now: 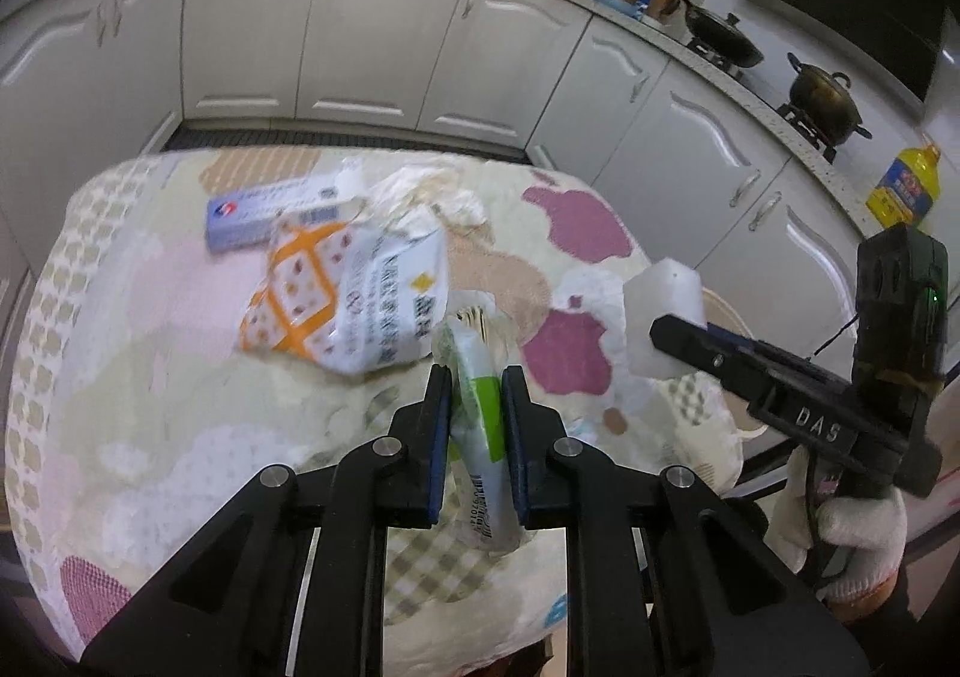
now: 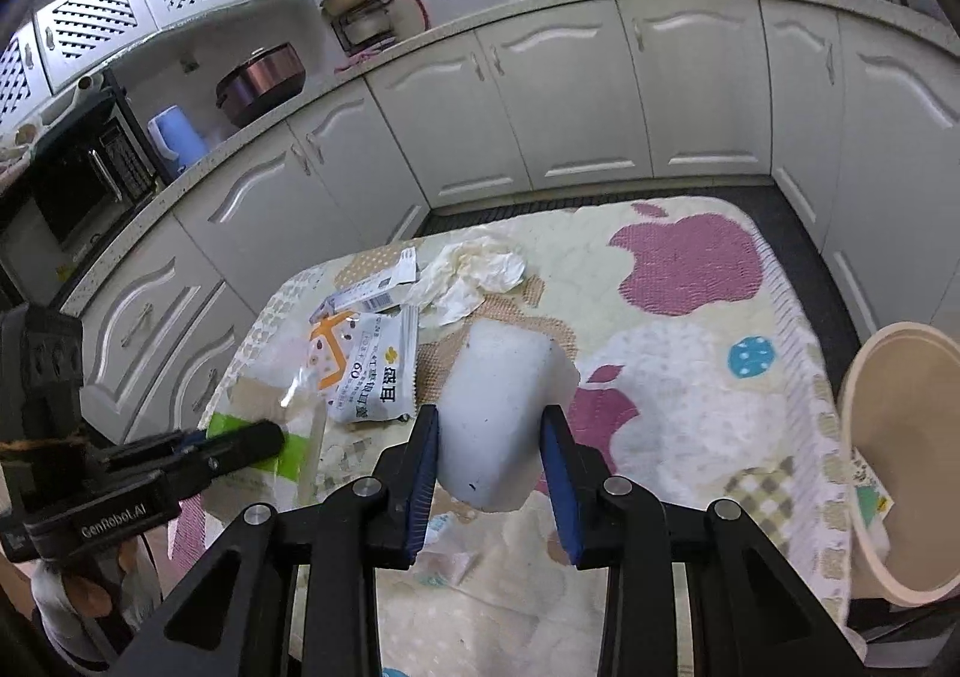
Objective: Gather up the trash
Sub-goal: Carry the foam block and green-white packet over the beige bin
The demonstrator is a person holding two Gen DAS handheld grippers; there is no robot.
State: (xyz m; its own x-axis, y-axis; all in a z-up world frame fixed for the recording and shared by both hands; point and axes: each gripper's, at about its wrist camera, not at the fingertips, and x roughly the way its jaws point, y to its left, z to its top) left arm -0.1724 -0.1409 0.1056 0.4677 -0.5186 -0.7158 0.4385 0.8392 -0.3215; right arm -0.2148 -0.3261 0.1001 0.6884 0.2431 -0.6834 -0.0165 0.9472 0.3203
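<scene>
My left gripper [image 1: 477, 377] is shut on a green and white plastic wrapper [image 1: 480, 407] with thin wooden sticks at its far end, lifted just above the cloth-covered table [image 1: 150, 377]. My right gripper [image 2: 492, 419] is shut on a white foam block [image 2: 498, 407], also held above the table. In the left wrist view the right gripper [image 1: 660, 329] and the foam block [image 1: 663, 287] appear at the right, held by a gloved hand [image 1: 852, 527]. In the right wrist view the left gripper [image 2: 273, 437] holds the wrapper [image 2: 288, 452] at the left.
An orange and white packet [image 1: 336, 293] [image 2: 372, 365], a blue and white box [image 1: 264, 215] and crumpled tissue [image 1: 432, 191] [image 2: 474, 269] lie on the table. A beige bin [image 2: 864, 497] stands off the table's right edge. White kitchen cabinets [image 2: 600, 107] run behind.
</scene>
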